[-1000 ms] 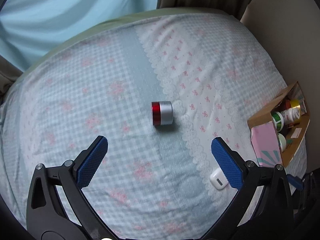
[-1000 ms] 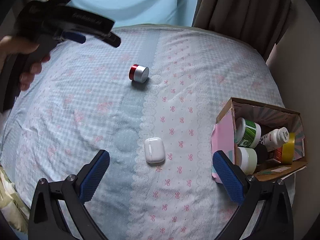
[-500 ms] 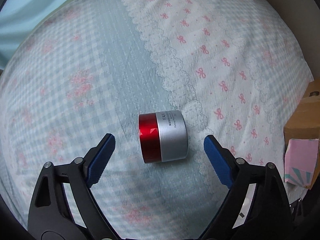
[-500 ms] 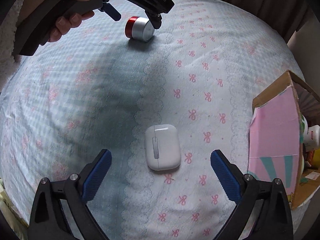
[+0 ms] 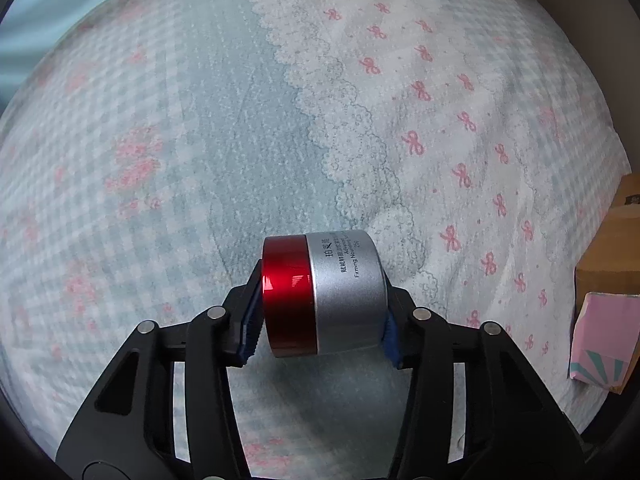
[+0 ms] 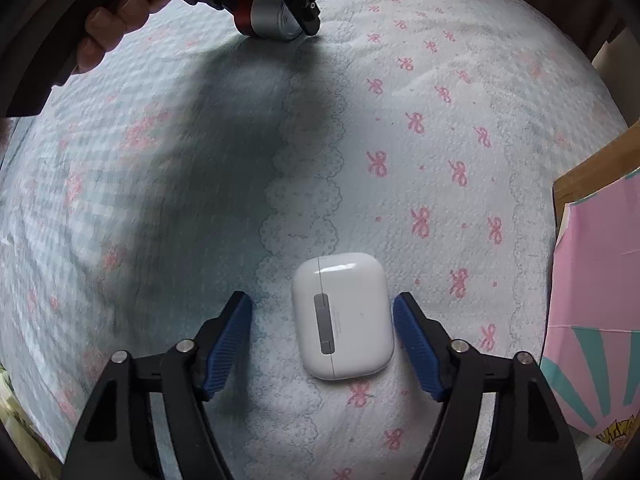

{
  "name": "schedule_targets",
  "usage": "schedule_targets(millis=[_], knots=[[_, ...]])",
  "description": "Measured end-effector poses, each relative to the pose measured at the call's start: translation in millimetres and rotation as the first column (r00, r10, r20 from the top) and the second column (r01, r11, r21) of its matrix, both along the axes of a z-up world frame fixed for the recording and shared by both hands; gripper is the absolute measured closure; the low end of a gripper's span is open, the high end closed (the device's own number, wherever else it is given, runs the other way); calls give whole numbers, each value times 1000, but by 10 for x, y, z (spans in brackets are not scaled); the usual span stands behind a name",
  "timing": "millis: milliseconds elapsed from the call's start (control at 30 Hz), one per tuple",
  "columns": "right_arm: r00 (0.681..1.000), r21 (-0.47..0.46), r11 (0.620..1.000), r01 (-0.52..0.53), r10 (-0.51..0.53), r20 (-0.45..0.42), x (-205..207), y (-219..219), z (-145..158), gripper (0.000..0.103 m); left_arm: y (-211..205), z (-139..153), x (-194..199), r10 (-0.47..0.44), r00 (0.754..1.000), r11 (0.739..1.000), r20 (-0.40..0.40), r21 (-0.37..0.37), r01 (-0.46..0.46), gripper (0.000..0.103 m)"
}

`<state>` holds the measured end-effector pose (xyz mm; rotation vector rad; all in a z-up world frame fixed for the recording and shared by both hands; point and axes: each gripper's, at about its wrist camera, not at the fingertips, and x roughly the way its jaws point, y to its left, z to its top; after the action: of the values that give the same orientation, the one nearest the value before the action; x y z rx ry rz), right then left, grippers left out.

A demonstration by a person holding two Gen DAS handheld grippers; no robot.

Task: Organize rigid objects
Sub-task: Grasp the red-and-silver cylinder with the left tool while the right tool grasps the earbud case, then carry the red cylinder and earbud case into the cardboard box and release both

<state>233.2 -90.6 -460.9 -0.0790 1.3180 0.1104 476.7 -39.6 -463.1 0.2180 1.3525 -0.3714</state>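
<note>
A silver cream jar with a red lid lies on its side on the bedspread. My left gripper is closing on it, one blue pad on the lid end and the other on the base. The right wrist view shows the same jar at the top, gripped there, with the person's hand on the handle. A white earbud case lies flat between the fingers of my right gripper. Its jaws are closing, with gaps still showing on both sides of the case.
The bedspread is pale blue check and white with pink bows, with a lace seam down the middle. A cardboard box with a pink flap stands at the right edge; the left wrist view shows this box too.
Both grippers came down onto the bed. The left one went from wide open to gripping the jar. The right one narrowed around the earbud case.
</note>
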Motion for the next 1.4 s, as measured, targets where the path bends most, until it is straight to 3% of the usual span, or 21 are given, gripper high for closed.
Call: schedule_targets(millis=[100,533,833,1100,1400], knots=[[1000,1,1000,9,-9,1,21,-32,23,59,3,6,-18,2,1000,1000,-2,-12,-2,60],[999,41,998,52,-52,11,3,-176,163,60,73,291,-355,0,1000,1000,21,-22,1,63],[995,70,995,77,-81,53,-206,-259,487,60,110,817,-710,3,998,998,64,-61,1,64],[985,171,979,111,-132,115,-471,-361,1165,60,335,1459,-1195,10,996,990,91,-140,3,64],[962,233,958,165,-209,178,-754,-636,2248,60,266,2274,-1848,26,992,970,124,-242,5,64]])
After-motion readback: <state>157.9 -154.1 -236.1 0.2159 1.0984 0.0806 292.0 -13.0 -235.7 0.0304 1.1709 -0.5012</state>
